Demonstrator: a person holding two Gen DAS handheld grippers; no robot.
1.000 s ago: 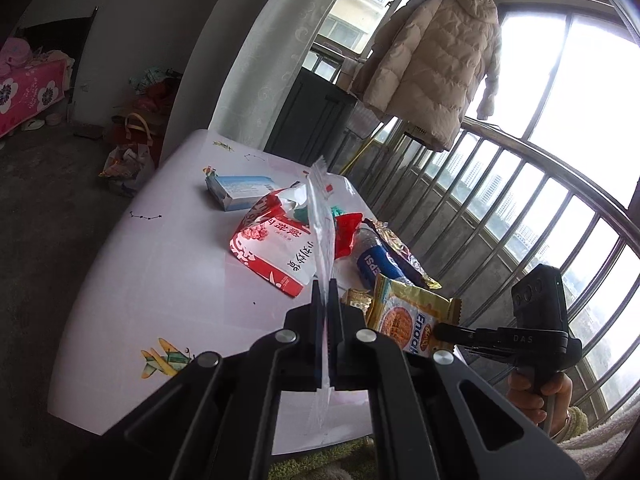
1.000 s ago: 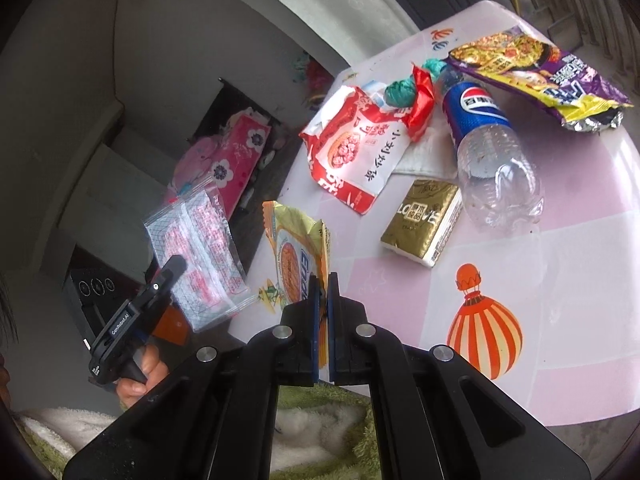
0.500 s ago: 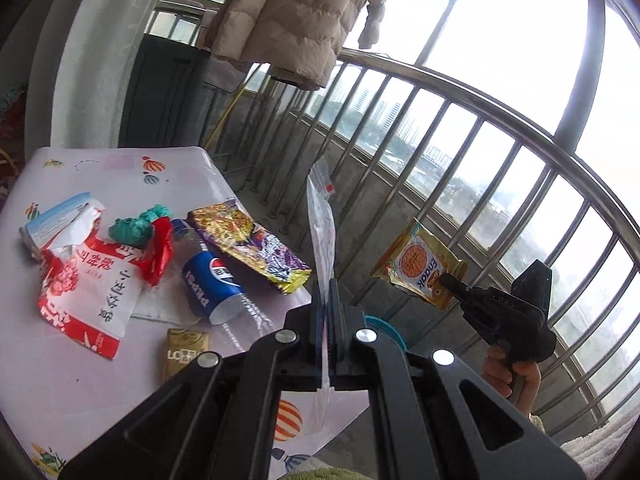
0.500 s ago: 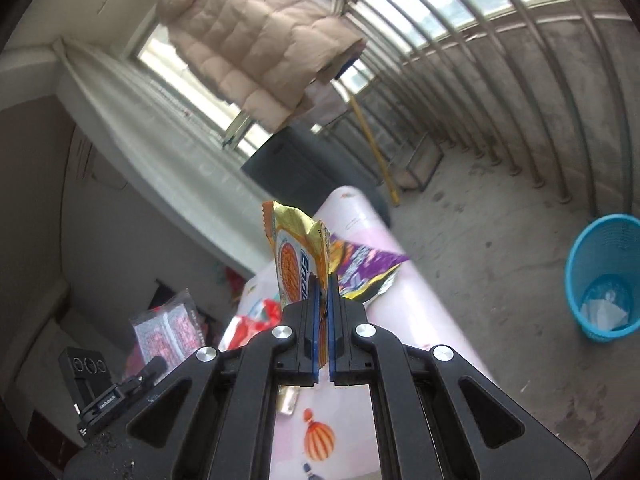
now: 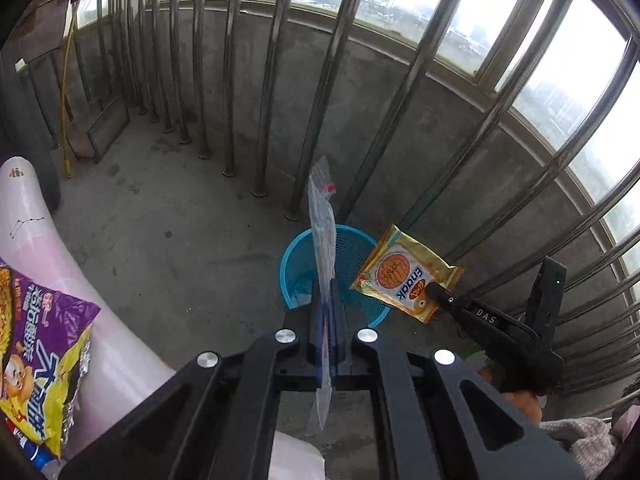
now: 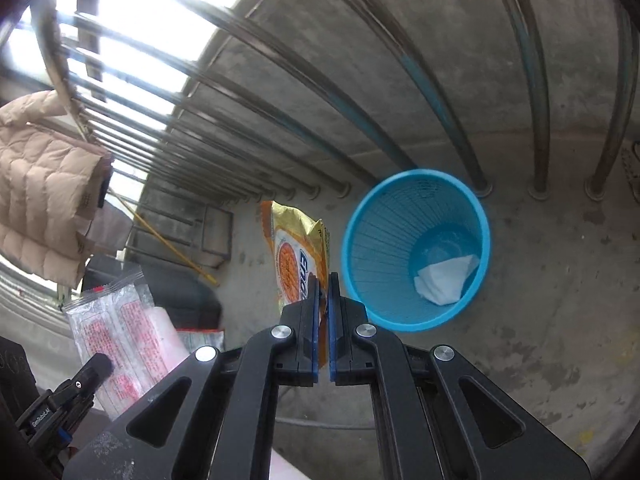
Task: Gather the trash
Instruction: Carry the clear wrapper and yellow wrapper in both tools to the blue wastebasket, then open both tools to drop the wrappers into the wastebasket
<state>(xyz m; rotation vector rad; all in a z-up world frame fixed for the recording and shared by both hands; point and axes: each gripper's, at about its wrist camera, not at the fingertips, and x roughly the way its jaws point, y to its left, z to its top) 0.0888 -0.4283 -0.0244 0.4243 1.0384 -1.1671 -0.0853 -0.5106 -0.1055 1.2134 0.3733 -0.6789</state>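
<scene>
My left gripper (image 5: pixel 327 300) is shut on a clear plastic wrapper (image 5: pixel 322 220) seen edge-on, held above a blue mesh waste basket (image 5: pixel 298 252) on the concrete floor. In the right wrist view the same clear wrapper (image 6: pixel 120 328) shows red print, with the left gripper (image 6: pixel 98 364) at its lower edge. My right gripper (image 6: pixel 325 284) is shut on a gold and orange snack packet (image 6: pixel 294 256), just left of the blue basket (image 6: pixel 360 232), which holds a white tissue (image 6: pixel 444 280). From the left wrist view the snack packet (image 5: pixel 404 276) hangs at the right gripper (image 5: pixel 434 290) beside the basket's rim.
A steel railing (image 5: pixel 320 92) with a concrete parapet runs behind the basket. The pink table (image 5: pixel 52 264) sits at the left with a purple and yellow snack bag (image 5: pixel 36 364) on it. A beige padded coat (image 6: pixel 40 192) hangs at the left. A person's hand (image 5: pixel 516 400) holds the right gripper.
Both grippers have swung away from the table and tilted down toward the floor. The blue basket now lies right in front of both held wrappers. Both grips stay the same.
</scene>
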